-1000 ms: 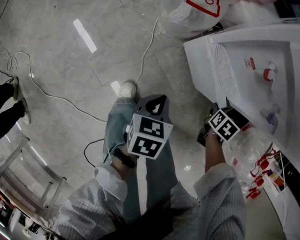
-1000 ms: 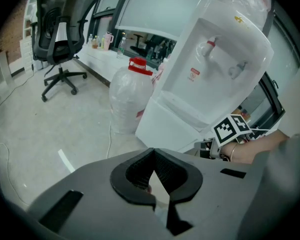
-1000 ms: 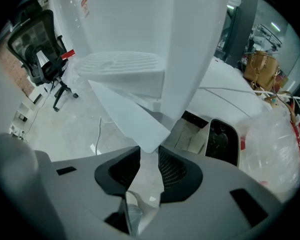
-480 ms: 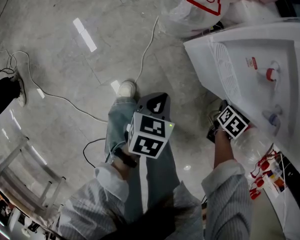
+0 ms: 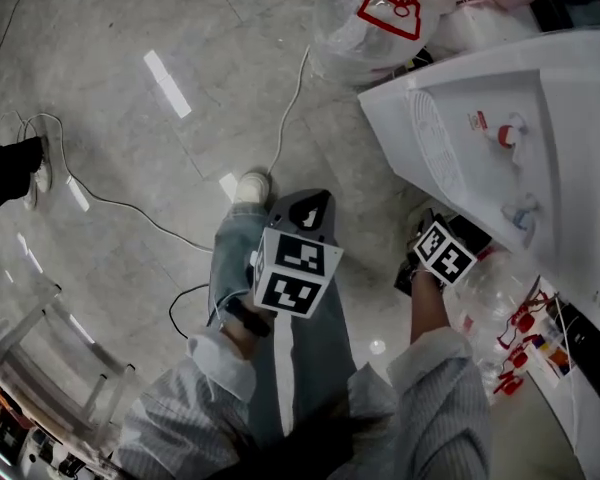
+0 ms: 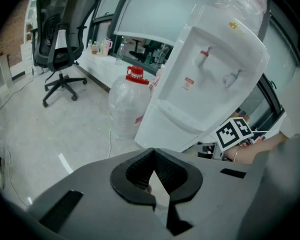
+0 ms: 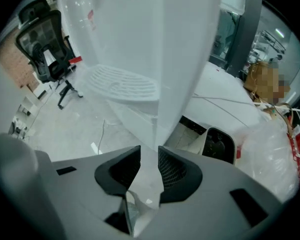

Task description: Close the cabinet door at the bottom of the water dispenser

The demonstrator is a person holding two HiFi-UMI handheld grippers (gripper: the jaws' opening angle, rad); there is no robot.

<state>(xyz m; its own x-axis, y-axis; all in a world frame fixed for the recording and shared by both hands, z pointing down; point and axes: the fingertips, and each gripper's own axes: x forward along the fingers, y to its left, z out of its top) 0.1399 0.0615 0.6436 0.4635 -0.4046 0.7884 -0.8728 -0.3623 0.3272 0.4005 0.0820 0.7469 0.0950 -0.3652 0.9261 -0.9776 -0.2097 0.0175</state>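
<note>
The white water dispenser stands at the right, with its taps facing me. My right gripper is low at its base, its marker cube hiding the jaws from above. In the right gripper view the white cabinet door runs edge-on between the two jaws, which are closed on it. To its right the cabinet stands open. My left gripper hangs over my legs, left of the dispenser, shut and holding nothing.
A large water bottle with a red cap stands left of the dispenser, an office chair further off. Cables trail over the tiled floor. Plastic bags lie behind the dispenser, and another clear bag lies to its right.
The right gripper's cube shifted a little towards the dispenser, then back. The dispenser sits slightly further left in the head view. The left gripper has barely moved.
</note>
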